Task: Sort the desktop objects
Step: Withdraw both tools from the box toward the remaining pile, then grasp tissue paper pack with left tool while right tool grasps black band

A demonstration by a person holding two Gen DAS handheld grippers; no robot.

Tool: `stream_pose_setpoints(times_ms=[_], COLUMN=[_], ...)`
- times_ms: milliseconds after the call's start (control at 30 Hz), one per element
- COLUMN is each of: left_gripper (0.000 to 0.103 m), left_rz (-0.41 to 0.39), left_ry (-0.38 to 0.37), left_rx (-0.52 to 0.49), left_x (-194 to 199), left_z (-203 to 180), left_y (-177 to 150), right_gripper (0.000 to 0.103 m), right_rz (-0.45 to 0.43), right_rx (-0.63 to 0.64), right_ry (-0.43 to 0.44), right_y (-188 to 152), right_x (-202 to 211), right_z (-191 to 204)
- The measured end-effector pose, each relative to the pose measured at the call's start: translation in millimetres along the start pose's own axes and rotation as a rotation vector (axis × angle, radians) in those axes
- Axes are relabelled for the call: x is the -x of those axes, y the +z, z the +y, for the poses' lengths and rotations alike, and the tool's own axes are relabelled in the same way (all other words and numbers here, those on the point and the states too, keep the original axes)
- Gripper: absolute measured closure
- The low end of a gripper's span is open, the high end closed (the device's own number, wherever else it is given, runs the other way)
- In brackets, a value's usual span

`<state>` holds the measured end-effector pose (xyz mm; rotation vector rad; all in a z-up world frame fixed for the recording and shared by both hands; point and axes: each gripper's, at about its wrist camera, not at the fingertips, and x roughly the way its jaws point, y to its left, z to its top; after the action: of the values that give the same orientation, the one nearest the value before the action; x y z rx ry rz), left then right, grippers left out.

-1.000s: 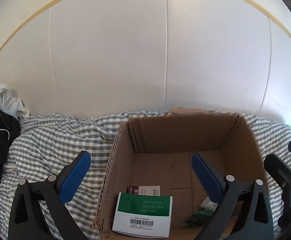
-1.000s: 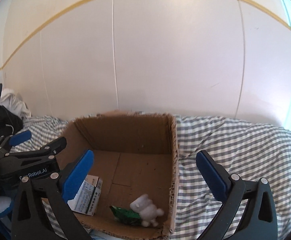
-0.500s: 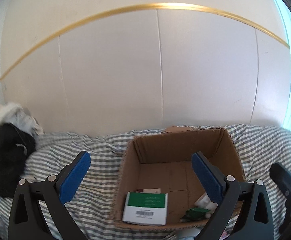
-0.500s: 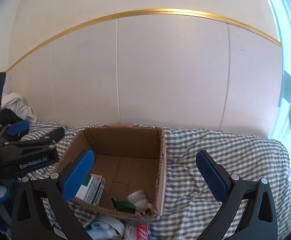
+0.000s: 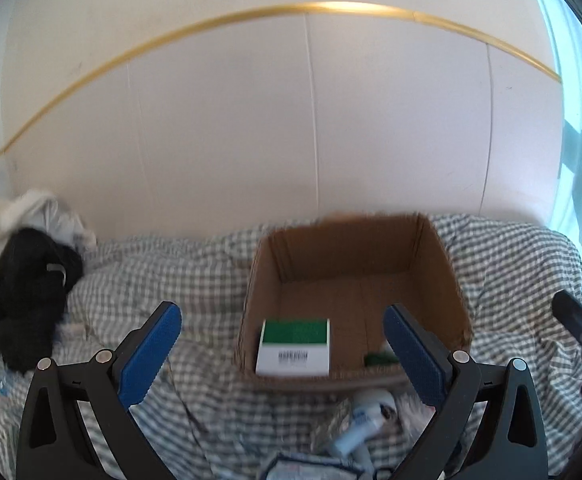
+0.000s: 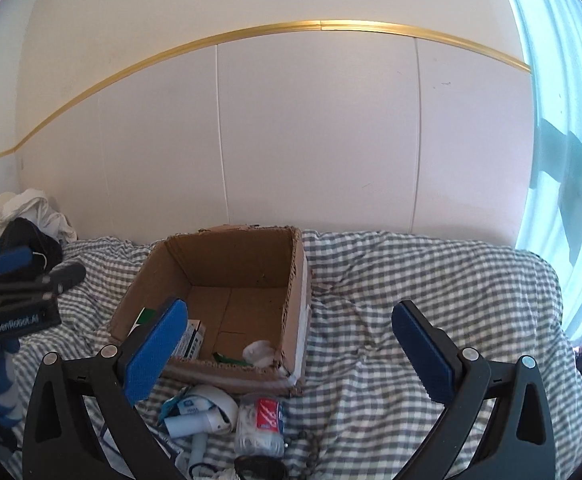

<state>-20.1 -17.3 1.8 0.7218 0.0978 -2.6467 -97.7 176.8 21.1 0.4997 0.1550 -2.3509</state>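
I am hovering both sets of fingers spread and empty, left gripper [image 5: 281, 346] and right gripper [image 6: 291, 342], and should be dropping onto the white-and-blue handheld device [image 6: 201, 410] lying on the checked bedspread [image 6: 411, 320] just before the open brown cardboard box [image 6: 297, 300], which is holding a green-and-white carton [image 5: 294, 346], a green packet [image 6: 227, 359] and something white.
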Motion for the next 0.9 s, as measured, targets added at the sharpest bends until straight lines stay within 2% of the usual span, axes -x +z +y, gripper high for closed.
stream_pose_setpoints(times_ms=[267,400,600,700,733,800,900], left_gripper=[0.000,0.000,0.000,0.000,0.000,0.003,0.004], left_rz=[0.085,0.161,0.241,0.276,0.294,0.335,0.387], left_ry=[0.037,0.010,0.032,0.036,0.030,0.009,-0.008], left_rx=[-0.025,-0.047,-0.073,-0.111,-0.121,-0.136,-0.160], left_x=[-6.7,-14.3,-35.6,-46.6,-51.6,-61.2,-74.5], left_z=[2.9,3.8,4.1,3.6,3.9,4.5,3.5], left_y=[-34.6,-57.0,-89.2,-104.1,-109.7,-118.4,-132.8], right_gripper=[0.000,0.000,0.001,0.010,0.020,0.031,0.032], right_rz=[0.072,0.146,0.275,0.317,0.327,0.354,0.391], right_rx=[0.025,0.005,0.056,0.065,0.073,0.099,0.100], right_ry=[0.022,0.095,0.097,0.114,0.119,0.111,0.121], right_y=[-25.2,-48.6,-86.6,-98.3,-101.0,-105.9,-113.8], right_x=[0.4,-9.1,-29.0,-34.2,-35.6,-39.7,-46.3], right_z=[4.3,3.1,11.1,10.2,10.0,9.3,6.6])
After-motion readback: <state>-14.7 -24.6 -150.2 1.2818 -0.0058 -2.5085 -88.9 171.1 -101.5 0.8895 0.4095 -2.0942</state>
